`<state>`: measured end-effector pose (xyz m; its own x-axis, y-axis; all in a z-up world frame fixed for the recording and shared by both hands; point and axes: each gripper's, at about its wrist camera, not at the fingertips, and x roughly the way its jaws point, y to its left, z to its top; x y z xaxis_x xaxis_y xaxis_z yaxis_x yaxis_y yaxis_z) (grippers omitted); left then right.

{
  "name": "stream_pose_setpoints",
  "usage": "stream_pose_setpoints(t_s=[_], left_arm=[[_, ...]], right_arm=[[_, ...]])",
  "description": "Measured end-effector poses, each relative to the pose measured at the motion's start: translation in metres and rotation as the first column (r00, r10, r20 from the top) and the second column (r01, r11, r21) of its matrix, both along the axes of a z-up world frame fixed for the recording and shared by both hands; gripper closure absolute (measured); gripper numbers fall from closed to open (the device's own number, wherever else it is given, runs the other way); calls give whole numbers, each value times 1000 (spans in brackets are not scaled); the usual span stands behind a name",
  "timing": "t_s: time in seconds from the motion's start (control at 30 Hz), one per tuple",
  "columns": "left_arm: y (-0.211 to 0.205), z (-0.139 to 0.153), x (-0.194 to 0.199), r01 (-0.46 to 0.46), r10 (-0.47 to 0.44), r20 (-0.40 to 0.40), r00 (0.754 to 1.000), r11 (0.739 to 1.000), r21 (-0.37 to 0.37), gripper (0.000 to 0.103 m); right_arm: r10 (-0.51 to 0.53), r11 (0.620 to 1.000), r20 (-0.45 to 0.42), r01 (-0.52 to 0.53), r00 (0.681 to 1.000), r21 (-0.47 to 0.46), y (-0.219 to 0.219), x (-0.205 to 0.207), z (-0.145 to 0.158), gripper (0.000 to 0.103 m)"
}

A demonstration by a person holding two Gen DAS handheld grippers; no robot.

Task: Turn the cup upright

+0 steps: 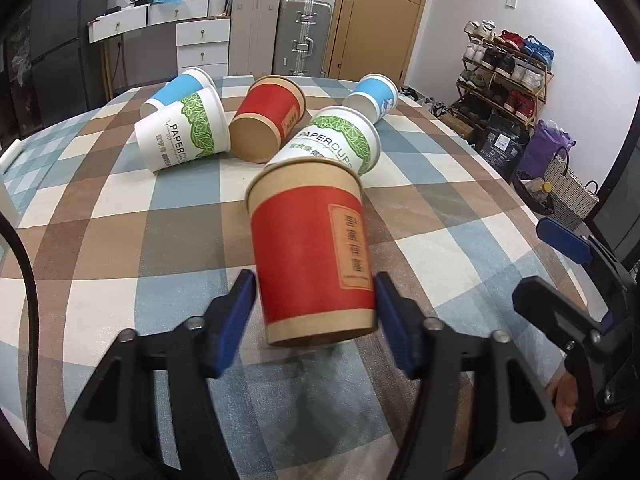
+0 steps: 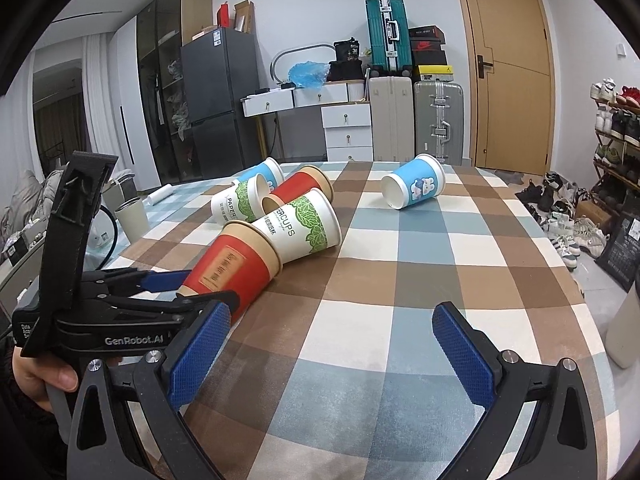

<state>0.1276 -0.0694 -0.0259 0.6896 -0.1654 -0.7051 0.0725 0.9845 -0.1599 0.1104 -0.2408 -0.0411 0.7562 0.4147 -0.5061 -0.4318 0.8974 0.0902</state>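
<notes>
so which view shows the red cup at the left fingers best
The left wrist view: the red cup fills the centre, lying between the left gripper and its blue fingers, label readable. The right wrist view shows the same cup side-on, its base hidden behind the left gripper.

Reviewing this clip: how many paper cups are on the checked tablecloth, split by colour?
Red and kraft cups: 2
White cups with green leaf print: 2
Blue and white cups: 2
Total: 6, all lying on their sides.
</notes>
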Motion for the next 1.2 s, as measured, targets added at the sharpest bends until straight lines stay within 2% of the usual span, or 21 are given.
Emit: stream_pose_setpoints(t_s=[0.37, 0.83, 1.2], left_arm=[[4, 11, -19, -12, 12, 39, 999, 1000, -18, 47], [27, 30, -76, -49, 48, 101, 994, 999, 8, 47], [33, 27, -114, -63, 64, 107, 992, 998, -13, 47]], right_arm=[[11, 1000, 8, -11, 1000, -7, 5, -4, 1, 0], [75, 997, -5, -75, 997, 10, 24, -24, 0, 0], [124, 992, 5, -124, 992, -14, 39, -36, 1, 0]])
